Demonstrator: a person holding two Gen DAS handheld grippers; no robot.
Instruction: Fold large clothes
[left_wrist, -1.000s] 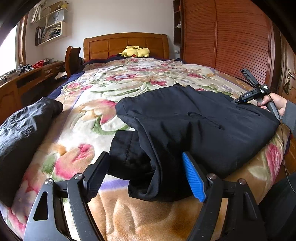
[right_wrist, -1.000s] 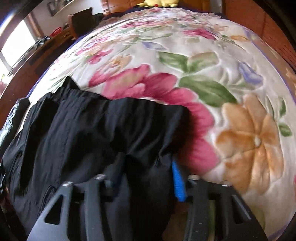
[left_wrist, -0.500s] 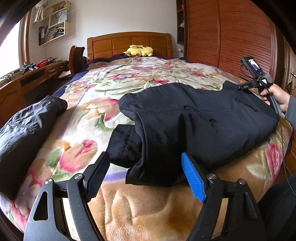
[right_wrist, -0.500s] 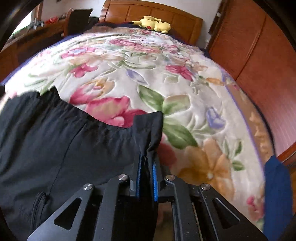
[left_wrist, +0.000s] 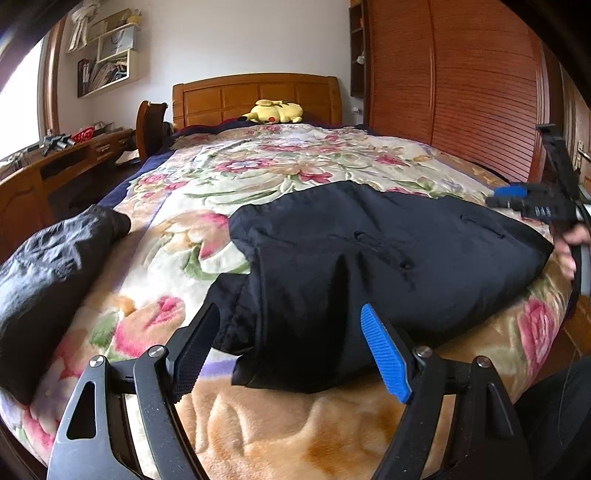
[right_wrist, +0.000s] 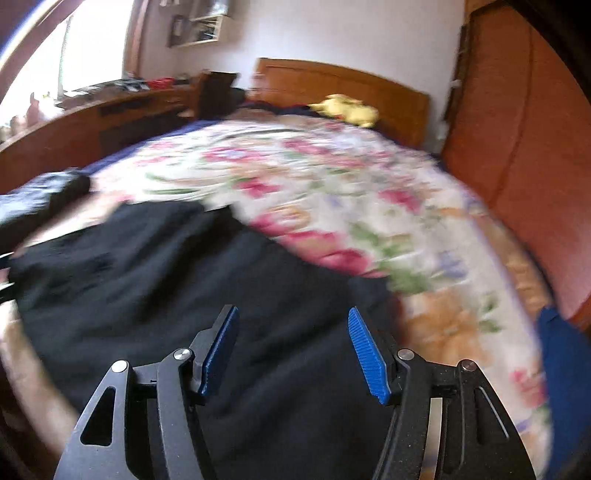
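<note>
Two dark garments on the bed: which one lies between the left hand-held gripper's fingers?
The black jacket spread mid-bed; the grey bundle lies off at the left edge.

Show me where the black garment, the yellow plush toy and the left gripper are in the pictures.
black garment (left_wrist: 388, 254): left wrist view, middle of its top panel.
yellow plush toy (left_wrist: 275, 112): left wrist view, its body.
left gripper (left_wrist: 291, 356): left wrist view, midway between its fingertips.
</note>
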